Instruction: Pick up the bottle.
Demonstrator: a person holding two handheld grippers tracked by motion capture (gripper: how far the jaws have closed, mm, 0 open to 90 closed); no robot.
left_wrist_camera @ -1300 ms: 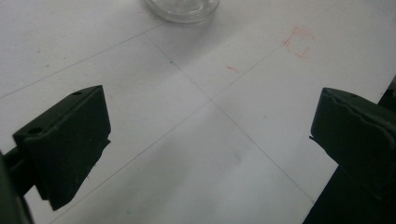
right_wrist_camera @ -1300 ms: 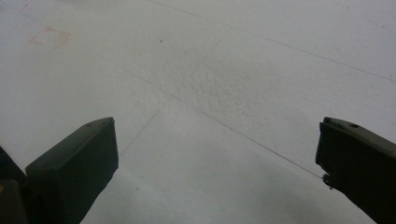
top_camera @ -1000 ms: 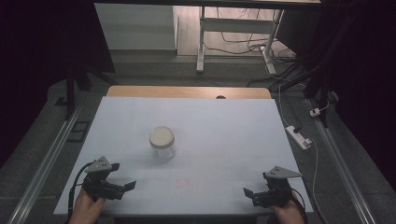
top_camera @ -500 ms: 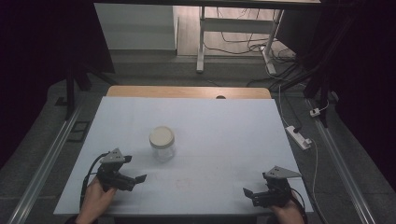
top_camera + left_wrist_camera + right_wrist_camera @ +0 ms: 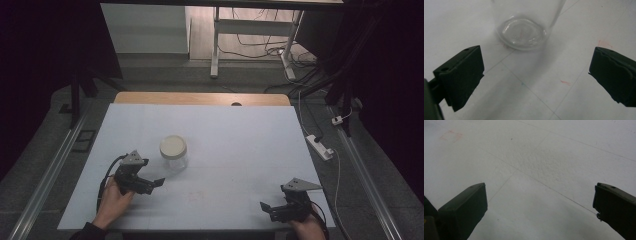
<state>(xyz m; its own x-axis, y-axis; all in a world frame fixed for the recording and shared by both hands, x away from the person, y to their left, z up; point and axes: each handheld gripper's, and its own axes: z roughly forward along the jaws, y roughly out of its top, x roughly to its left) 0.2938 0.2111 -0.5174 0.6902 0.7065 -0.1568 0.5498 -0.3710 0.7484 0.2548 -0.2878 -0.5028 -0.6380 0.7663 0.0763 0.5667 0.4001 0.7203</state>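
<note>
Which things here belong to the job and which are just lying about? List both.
Likely in the job, judging by the approach:
- glass jar with cream lid
- left gripper, jaws open, aimed at the jar
- right gripper, open, near the table's front edge

Lying about:
- white power strip on the floor
- cables beyond the table

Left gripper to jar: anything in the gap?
Nothing. Between the open left gripper and the jar, the left gripper view shows bare white table with faint lines and small red marks.
</note>
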